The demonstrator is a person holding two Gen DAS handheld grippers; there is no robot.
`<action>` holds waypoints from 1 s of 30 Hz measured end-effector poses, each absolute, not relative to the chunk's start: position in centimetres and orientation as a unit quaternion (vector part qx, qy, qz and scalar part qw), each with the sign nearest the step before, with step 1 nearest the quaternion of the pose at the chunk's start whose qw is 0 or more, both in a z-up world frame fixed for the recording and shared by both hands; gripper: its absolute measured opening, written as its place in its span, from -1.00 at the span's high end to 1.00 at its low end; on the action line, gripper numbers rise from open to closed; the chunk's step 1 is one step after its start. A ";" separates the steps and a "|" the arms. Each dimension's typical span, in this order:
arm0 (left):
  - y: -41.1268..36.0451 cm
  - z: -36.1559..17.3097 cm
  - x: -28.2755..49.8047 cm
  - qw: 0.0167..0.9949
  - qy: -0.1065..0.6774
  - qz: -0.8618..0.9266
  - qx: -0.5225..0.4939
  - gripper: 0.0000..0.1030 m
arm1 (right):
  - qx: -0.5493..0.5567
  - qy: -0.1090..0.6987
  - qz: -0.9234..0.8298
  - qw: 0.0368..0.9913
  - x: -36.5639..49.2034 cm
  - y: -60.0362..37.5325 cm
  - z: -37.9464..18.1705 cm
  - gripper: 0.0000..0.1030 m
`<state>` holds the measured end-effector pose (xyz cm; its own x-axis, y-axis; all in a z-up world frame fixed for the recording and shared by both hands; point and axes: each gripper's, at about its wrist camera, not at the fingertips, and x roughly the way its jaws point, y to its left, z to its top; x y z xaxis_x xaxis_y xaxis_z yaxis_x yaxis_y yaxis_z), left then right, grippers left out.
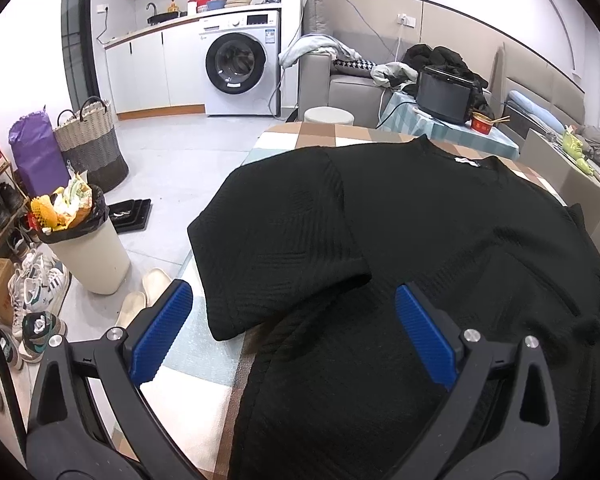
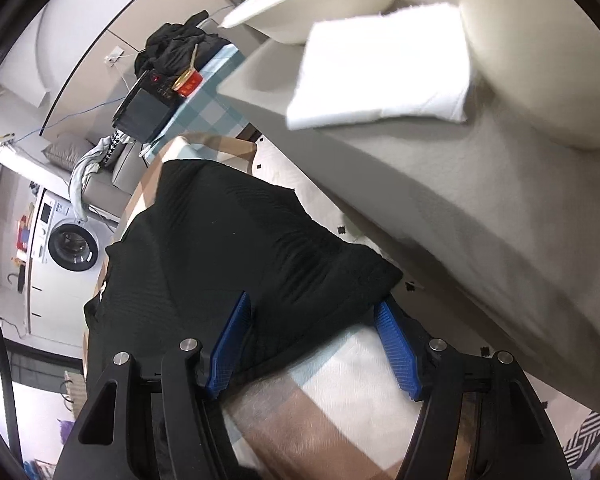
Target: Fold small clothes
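Black T-shirt (image 1: 440, 232) lies spread flat on the checked bench (image 1: 204, 376), its sleeves out, presumably ready for folding. Left tool (image 1: 294, 326) hovers wide over the left sleeve, empty. Right tool (image 2: 314, 340), partly spread, straddles the right sleeve's hem without pinching it.

1. We find a black ribbed knit short-sleeved top (image 1: 440, 240) spread flat on a checked tablecloth (image 1: 204, 364).
2. Our left gripper (image 1: 294, 334) stands wide apart over its sleeve hem, blue pads (image 1: 162, 330) clear.
3. An overfull cream waste bin (image 1: 90, 254) stands beside.
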<state>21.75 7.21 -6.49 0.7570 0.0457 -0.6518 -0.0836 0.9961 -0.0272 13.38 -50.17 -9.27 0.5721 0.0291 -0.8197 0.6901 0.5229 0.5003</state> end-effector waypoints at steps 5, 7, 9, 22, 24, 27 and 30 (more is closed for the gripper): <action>7.8 -6.9 21.6 0.936 0.348 0.040 -0.032 -0.96 | 0.419 0.403 -0.224 0.782 14.2 -49.9 -9.0 0.42; 7.9 -6.8 21.5 0.937 0.345 0.041 -0.034 -0.96 | 0.384 0.395 -0.231 0.802 14.4 -49.0 -7.7 0.76; 8.0 -6.6 21.3 0.938 0.344 0.041 -0.036 -0.96 | 0.349 0.384 -0.231 0.823 14.6 -48.0 -6.1 0.82; 8.9 -5.5 20.2 0.941 0.331 0.043 -0.045 -0.96 | 0.085 0.322 0.072 0.940 21.1 -31.5 4.9 0.86; 9.0 -5.4 20.1 0.941 0.331 0.047 -0.047 -0.96 | 0.048 0.365 0.138 0.919 22.1 -27.9 3.6 0.84; 9.5 -5.1 19.9 0.941 0.329 0.051 -0.053 -0.96 | 0.028 0.428 0.169 0.887 22.5 -25.5 0.9 0.63; 9.7 -5.1 19.8 0.941 0.331 0.052 -0.055 -0.96 | 0.058 0.436 0.142 0.887 21.9 -27.4 0.0 0.42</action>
